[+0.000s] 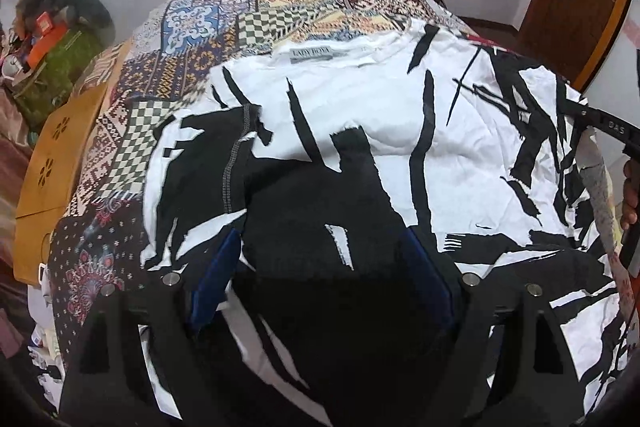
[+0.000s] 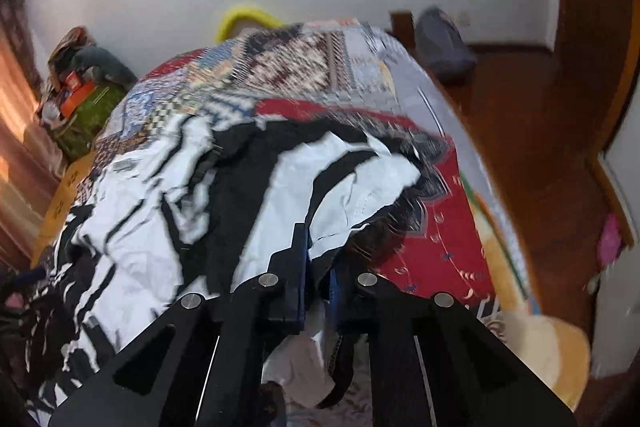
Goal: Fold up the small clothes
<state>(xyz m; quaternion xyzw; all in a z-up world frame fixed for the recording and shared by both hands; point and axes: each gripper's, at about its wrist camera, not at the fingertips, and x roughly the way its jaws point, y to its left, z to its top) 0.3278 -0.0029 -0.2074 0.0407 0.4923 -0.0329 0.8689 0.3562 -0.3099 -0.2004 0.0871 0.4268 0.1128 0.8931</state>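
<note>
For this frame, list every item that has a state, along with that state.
black-and-white shirt: spread on the bed, inside out with neck label showing, right edge lifted and folding over.
left gripper: open, fingers wide apart above the shirt.
right gripper: shut on the shirt's edge.
patchwork bedspread: laid flat under the shirt.

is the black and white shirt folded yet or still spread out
Mostly spread: the shirt lies open on the patterned bedspread, neck label showing. The right gripper pinches one edge, lifting it.
</note>
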